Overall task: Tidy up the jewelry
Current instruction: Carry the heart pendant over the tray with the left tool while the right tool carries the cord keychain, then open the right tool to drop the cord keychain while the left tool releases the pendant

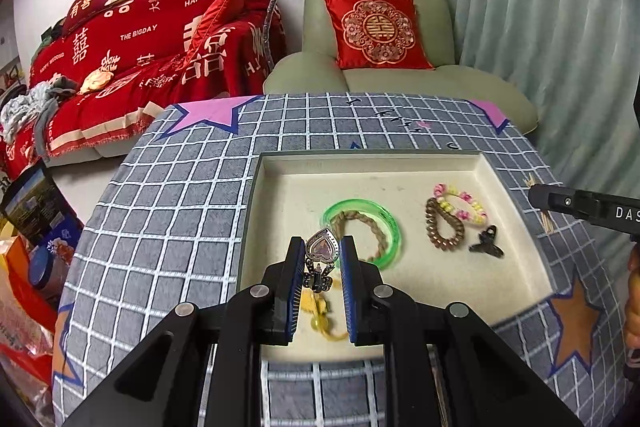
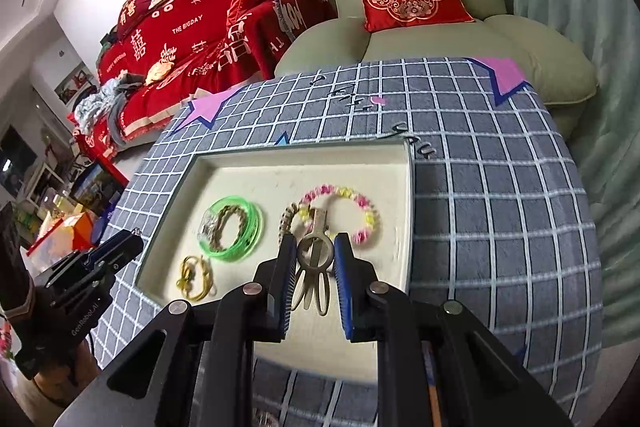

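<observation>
Gripping heart pendant, hair clip

The left gripper fingers pinch a heart-shaped brooch above the cream tray.

left gripper angled downward, jaws nearly closed around something, right gripper likewise, side by side

Both grippers are black, the left gripper and the right gripper, each with blue ribbed pads inside the jaws, round silver screws near, and white lettering on the body.
</observation>
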Demonstrator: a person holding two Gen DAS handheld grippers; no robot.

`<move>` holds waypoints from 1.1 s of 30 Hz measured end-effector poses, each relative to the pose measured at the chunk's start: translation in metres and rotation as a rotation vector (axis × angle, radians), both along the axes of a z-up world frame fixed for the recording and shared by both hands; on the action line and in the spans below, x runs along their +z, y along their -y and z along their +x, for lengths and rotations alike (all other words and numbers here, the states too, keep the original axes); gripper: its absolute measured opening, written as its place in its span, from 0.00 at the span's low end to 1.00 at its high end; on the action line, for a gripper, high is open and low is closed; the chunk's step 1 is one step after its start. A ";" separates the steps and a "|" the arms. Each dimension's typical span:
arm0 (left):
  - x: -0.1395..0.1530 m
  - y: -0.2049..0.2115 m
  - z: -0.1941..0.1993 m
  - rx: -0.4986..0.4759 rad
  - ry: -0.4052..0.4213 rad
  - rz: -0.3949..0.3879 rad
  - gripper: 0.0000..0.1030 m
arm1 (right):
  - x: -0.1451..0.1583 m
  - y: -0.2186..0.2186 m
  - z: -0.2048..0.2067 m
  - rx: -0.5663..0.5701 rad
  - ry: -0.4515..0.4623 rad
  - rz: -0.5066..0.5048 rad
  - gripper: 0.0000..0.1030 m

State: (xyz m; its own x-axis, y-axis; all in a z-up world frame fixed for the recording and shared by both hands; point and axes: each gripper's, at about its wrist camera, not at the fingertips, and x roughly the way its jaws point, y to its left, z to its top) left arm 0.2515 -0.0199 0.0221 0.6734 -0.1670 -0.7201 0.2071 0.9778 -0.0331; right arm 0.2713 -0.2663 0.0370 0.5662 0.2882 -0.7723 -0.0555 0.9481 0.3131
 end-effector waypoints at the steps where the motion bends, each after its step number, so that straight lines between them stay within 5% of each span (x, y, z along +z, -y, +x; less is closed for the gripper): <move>1: -0.003 0.001 0.006 0.003 -0.008 -0.001 0.27 | -0.003 -0.001 0.006 -0.001 -0.002 -0.001 0.20; 33: -0.055 0.026 0.041 0.005 -0.071 0.084 0.27 | -0.067 -0.006 0.054 -0.027 -0.086 -0.048 0.20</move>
